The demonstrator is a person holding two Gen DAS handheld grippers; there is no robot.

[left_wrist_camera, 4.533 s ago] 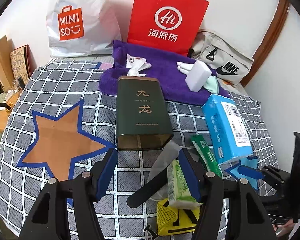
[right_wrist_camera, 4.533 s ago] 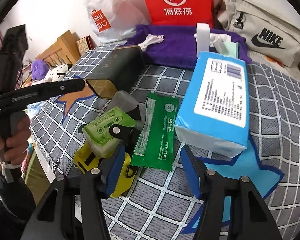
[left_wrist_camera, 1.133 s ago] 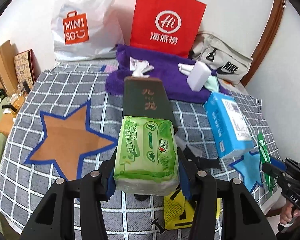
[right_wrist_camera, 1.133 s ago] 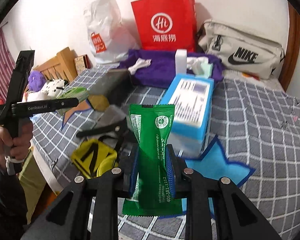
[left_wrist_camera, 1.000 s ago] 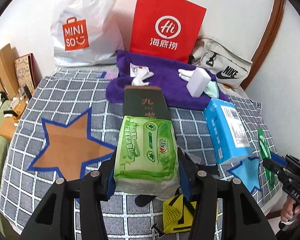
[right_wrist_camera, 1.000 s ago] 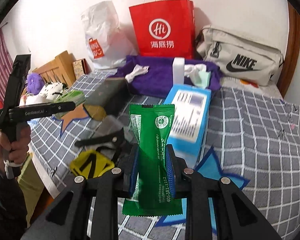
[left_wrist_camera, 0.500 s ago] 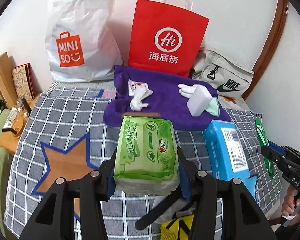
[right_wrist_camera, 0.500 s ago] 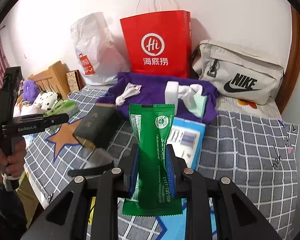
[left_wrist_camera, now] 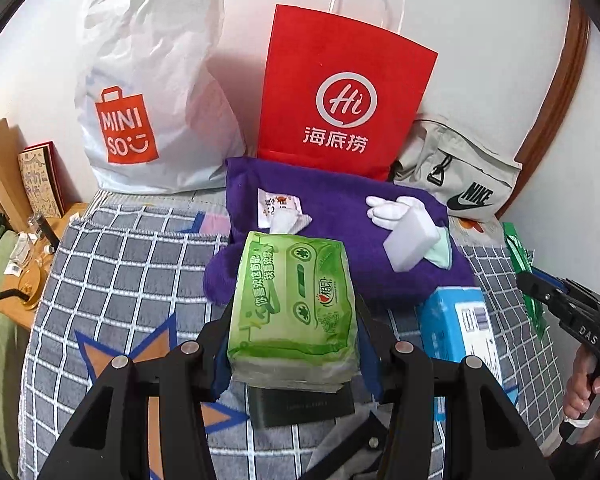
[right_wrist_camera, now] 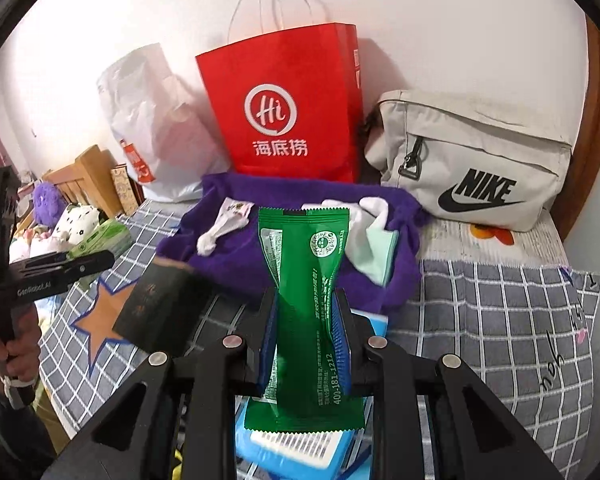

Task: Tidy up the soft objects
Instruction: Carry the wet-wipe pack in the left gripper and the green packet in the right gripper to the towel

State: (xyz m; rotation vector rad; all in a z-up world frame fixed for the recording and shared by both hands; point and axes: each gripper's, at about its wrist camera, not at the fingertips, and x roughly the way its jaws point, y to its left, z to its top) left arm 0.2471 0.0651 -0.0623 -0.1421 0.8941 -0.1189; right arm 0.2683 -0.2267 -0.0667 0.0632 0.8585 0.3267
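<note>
Across the far edge of the bed (left_wrist_camera: 112,248) we have three containers against the wall: a white plastic bag (left_wrist_camera: 148,92), a red paper bag (left_wrist_camera: 340,92) and a beige waist bag (right_wrist_camera: 476,160); none shows its inside from here. In front of them lies the purple towel (left_wrist_camera: 340,216), carrying a sock (right_wrist_camera: 224,228), a white block (left_wrist_camera: 410,240) and pale cloth. Both loads hang straight ahead of it, long axes pointing toward the wall. Our left gripper (left_wrist_camera: 292,344) has its fingers closed on the pale green tissue pack (left_wrist_camera: 292,304), which looks nearer the towel; our right gripper (right_wrist_camera: 306,336) pinches the dark green packet (right_wrist_camera: 304,280) at mid-length, above the blue tissue box (left_wrist_camera: 456,324).
</note>
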